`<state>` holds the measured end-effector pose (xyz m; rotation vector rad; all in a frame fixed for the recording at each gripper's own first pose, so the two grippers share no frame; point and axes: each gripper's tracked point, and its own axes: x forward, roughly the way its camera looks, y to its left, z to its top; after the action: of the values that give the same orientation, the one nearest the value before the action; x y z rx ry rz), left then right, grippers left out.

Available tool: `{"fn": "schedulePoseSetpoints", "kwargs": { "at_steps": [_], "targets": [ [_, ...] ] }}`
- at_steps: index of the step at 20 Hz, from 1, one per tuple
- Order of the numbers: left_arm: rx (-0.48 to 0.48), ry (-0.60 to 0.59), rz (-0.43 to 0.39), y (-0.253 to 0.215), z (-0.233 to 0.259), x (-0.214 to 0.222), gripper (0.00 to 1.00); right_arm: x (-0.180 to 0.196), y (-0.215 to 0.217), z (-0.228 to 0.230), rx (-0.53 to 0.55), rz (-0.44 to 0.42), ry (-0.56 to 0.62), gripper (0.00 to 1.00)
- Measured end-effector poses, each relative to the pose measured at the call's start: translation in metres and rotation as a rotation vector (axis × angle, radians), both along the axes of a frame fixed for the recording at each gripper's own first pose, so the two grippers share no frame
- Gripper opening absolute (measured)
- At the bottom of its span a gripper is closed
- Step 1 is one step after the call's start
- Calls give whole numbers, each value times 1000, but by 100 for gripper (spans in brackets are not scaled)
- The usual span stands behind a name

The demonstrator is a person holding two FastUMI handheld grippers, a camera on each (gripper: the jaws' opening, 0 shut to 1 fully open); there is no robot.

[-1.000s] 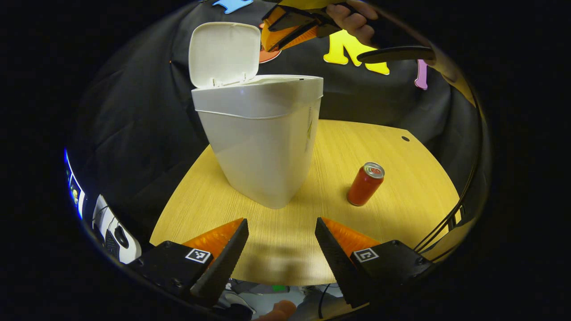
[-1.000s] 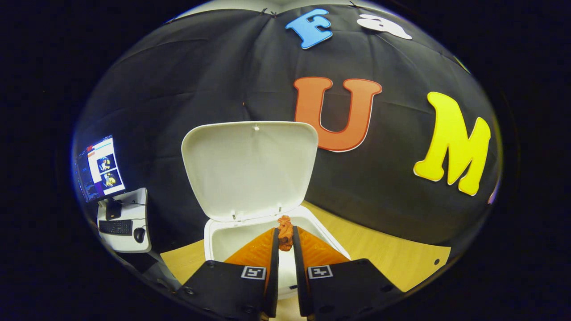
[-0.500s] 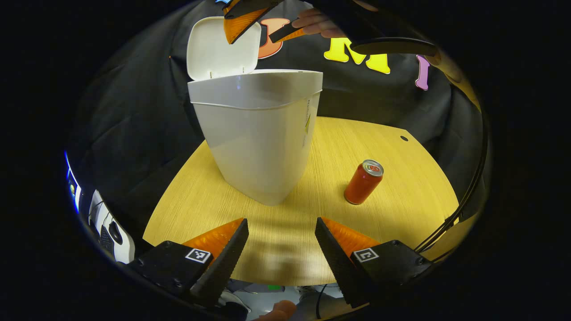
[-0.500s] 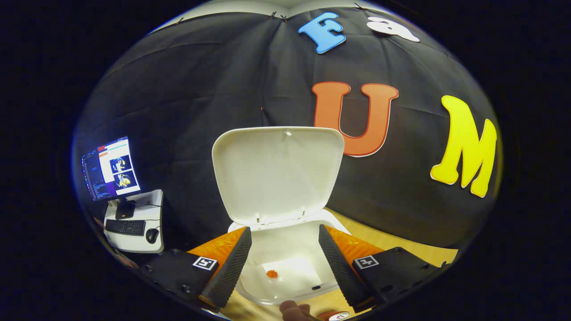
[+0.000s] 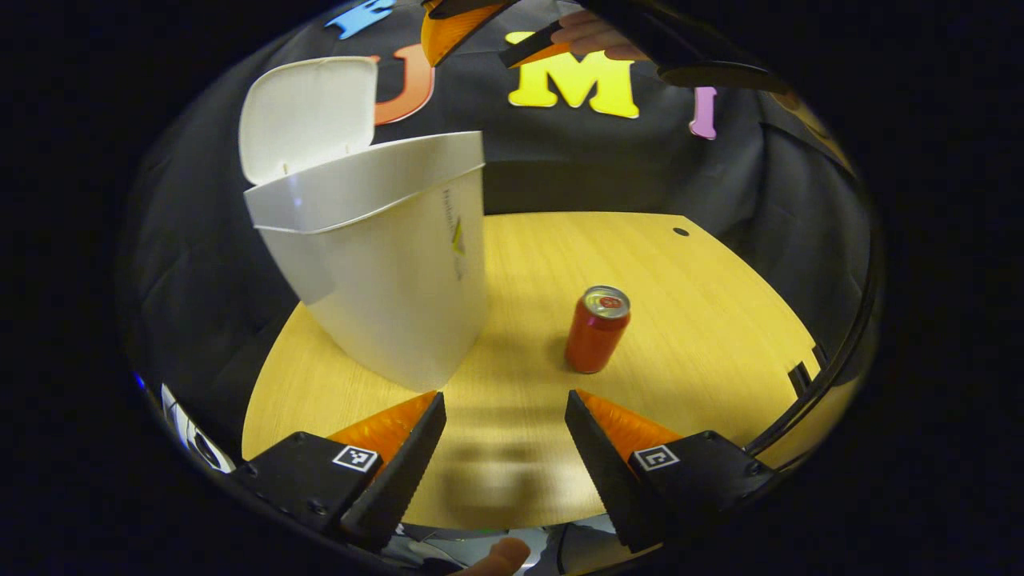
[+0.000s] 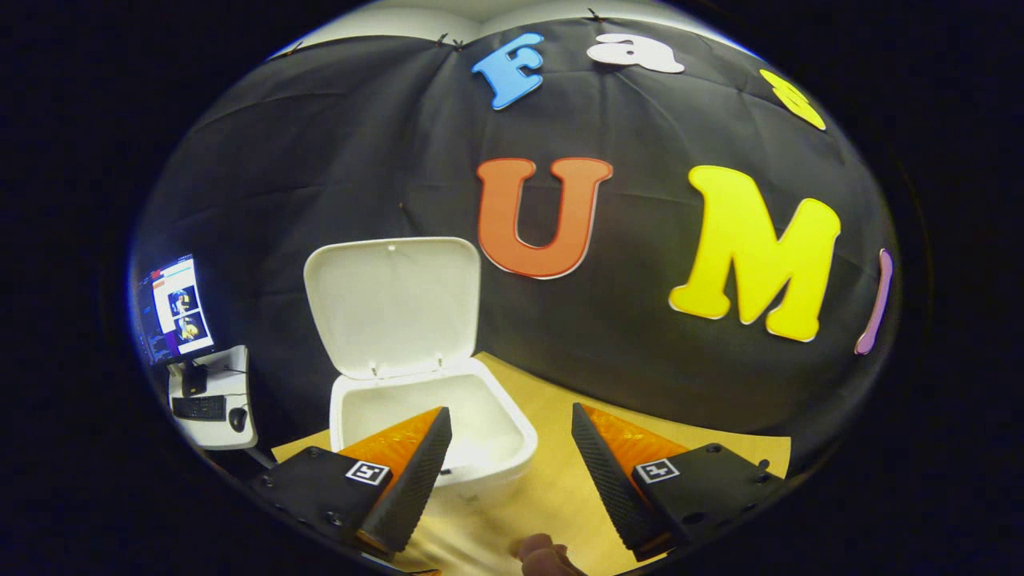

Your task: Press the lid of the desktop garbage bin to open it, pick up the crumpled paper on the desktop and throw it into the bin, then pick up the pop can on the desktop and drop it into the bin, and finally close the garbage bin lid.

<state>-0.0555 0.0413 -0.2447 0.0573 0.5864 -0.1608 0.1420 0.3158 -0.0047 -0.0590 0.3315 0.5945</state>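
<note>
The bin (image 5: 384, 264) stands with its lid (image 5: 308, 112) raised; right of it, the pop can (image 5: 596, 328) stands upright. The left gripper (image 5: 504, 460) and right gripper (image 6: 512, 472) gape, released and apparently empty.

Left tool (image 5: 504, 428): two wedge-shaped fingers with toothed inner faces.
Mounts: black blocks, small screws, a square black-and-white marker on each.
Right tool (image 6: 510, 444): same build, same markers.
Hand (image 5: 596, 36): grips the far tool's black body.

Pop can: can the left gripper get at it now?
Probably yes. The left gripper is open, the pop can stands upright ahead on bare table, apart from the bin.
</note>
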Motion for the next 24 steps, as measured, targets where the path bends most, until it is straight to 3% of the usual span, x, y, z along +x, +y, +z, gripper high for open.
{"fn": "schedulePoseSetpoints", "kwargs": {
  "at_steps": [6, 13, 16, 24],
  "targets": [
    [33, -27, -106, -61, -9, 16, 100, 9, -134, -22, -18, -215, 33, 95],
    [-13, 1, -89, -101, -38, 36, 100, -33, -270, -64, -96, -405, 89, 95],
    [-22, -8, -69, -104, -48, 52, 100, -51, -308, -71, -91, -477, 117, 95],
    [-14, -31, -18, -103, -76, 113, 100, -95, -354, -103, -149, -535, 201, 95]
  ]
}}
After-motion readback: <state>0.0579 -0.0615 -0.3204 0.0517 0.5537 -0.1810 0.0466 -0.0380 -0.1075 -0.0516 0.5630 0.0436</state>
